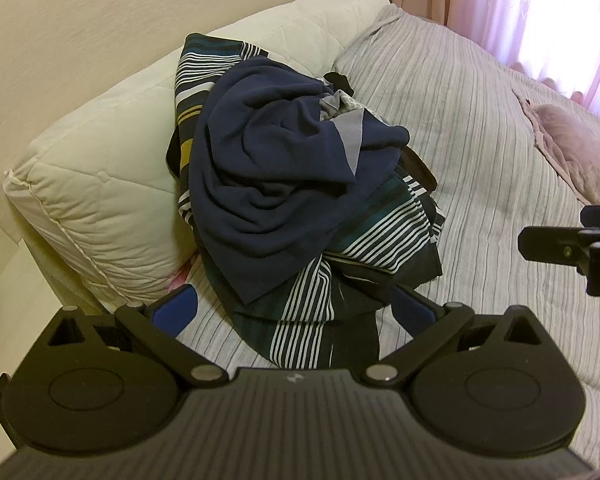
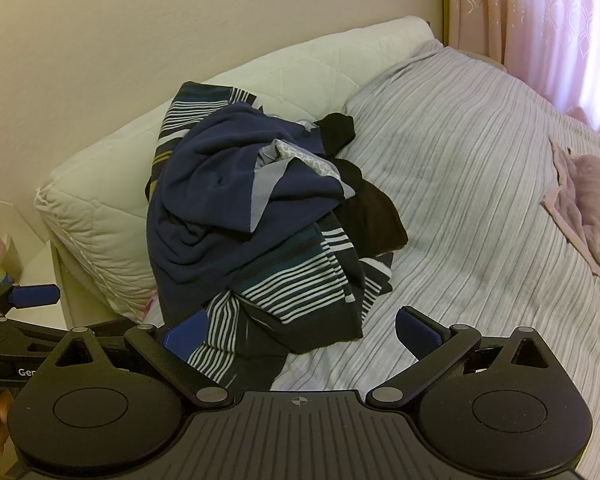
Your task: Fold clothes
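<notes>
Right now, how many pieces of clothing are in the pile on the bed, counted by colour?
Plain navy blue: 1, the navy garment on top.
Dark with white, teal and mustard stripes: 1, the striped garment under it.
Black or dark brown: 1, the dark garment at the right edge.
Total: 3 that I can tell apart; more may be hidden in the folds.

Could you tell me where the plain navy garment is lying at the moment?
In both wrist views the navy garment lies centre-left on top of the clothes pile, draped over the striped garment, beside the white quilted pillow on the striped bedsheet.
</notes>
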